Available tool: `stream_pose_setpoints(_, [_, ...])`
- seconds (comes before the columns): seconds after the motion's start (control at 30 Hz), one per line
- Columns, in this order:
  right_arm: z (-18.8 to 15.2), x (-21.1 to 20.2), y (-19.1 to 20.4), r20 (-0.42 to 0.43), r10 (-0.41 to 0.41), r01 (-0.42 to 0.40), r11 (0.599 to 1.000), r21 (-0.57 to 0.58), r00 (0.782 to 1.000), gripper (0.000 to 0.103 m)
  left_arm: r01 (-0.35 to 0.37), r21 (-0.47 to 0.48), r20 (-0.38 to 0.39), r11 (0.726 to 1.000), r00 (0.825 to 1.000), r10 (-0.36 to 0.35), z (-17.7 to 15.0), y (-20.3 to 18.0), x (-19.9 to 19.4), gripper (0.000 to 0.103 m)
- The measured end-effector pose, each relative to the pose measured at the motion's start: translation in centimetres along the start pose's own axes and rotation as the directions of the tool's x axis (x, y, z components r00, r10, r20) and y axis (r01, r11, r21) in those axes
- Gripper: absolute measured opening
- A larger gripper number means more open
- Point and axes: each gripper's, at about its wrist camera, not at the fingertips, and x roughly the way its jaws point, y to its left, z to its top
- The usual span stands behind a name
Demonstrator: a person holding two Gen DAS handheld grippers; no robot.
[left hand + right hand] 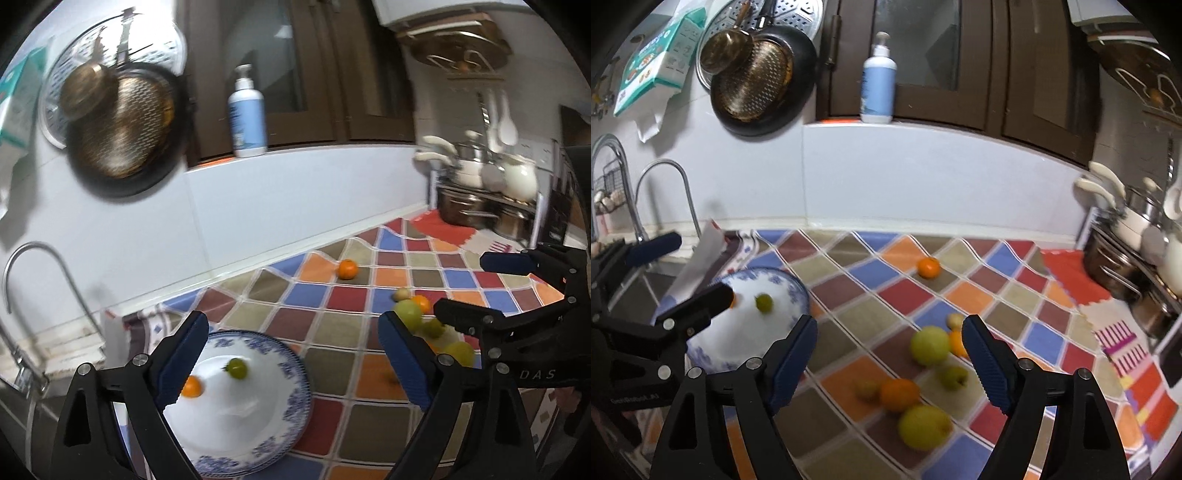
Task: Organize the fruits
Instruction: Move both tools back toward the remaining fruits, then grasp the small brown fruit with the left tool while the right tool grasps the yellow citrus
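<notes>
Nearest the cameras: two black hand-held grippers with blue pads, both above a bench covered by a checked cloth (871, 295).
Left hand-held gripper (291, 354): jaws spread wide, nothing between the pads; it hangs over the right edge of a plate.
Right hand-held gripper (890, 358): jaws also wide apart and empty, above a cluster of loose fruit.
Plate (291, 391): white with a blue patterned rim, at the left end of the cloth, just beside the sink.
On the plate: a small orange fruit (192, 386) and a small green fruit (237, 368), near each other but apart.
Fruit cluster: large green fruit (929, 345), second large green fruit (924, 426), orange (899, 394), smaller green fruit (953, 376), a pale yellowish piece (866, 387), another orange (956, 343) partly behind the right pad, and a small pale fruit (955, 320); all lie on the cloth, well apart from the plate.
Lone orange (928, 267): farther back on the cloth, by itself.
Left side: curved tap (665, 192) over the sink.
Right side: rack of steel pots (1123, 258).
Back wall: pump bottle (878, 83) on the ledge, dark pan (762, 81) hanging at upper left.
</notes>
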Motion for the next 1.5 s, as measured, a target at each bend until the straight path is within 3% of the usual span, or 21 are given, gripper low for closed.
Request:
stream_pose_setpoints(0.2, [-2.4,0.0,-2.4,-0.06,-0.026,0.027,1.0,0.013,0.998,0.081,0.052,0.069,-0.022,0.996,0.998,-0.051,-0.7,-2.9,1.2,0.094])
stream_pose_setpoints(0.5, [-5.5,2.1,-4.5,-0.169,0.027,-0.03,0.999,-0.012,0.985,0.081,0.047,0.128,-0.099,0.991,0.994,-0.035,-2.8,-5.6,3.8,0.094])
stream_pose_setpoints(0.8, [-7.6,4.4,-5.2,-0.258,0.079,-0.083,0.997,-0.004,0.963,0.081,0.106,0.158,-0.219,0.982,0.973,-0.07,-5.1,-7.2,7.0,0.09])
stream_pose_setpoints(0.97, [-8.3,5.3,-5.2,-0.282,0.096,-0.104,0.994,-0.013,0.955,0.08,0.161,0.173,-0.27,0.972,0.957,-0.11,-5.6,-8.1,9.0,0.079])
stream_pose_setpoints(1.17, [-8.5,6.3,-6.0,-0.31,0.143,-0.139,0.99,0.034,0.94,0.069,0.236,0.167,-0.323,0.957,0.93,-0.173,-5.6,-9.0,10.8,0.065])
stream_pose_setpoints(1.3, [-8.5,6.5,-5.9,-0.308,0.176,-0.172,0.984,0.039,0.935,0.058,0.256,0.147,-0.325,0.955,0.925,-0.198,-5.2,-9.1,11.4,0.058])
stream_pose_setpoints(1.4, [-8.3,6.7,-6.0,-0.303,0.203,-0.195,0.979,0.056,0.931,0.051,0.264,0.128,-0.327,0.956,0.921,-0.21,-4.9,-9.2,11.7,0.048])
stream_pose_setpoints(1.5, [-8.1,7.0,-6.2,-0.307,0.218,-0.205,0.976,0.073,0.926,0.051,0.275,0.108,-0.355,0.955,0.908,-0.221,-4.8,-9.3,12.2,0.037])
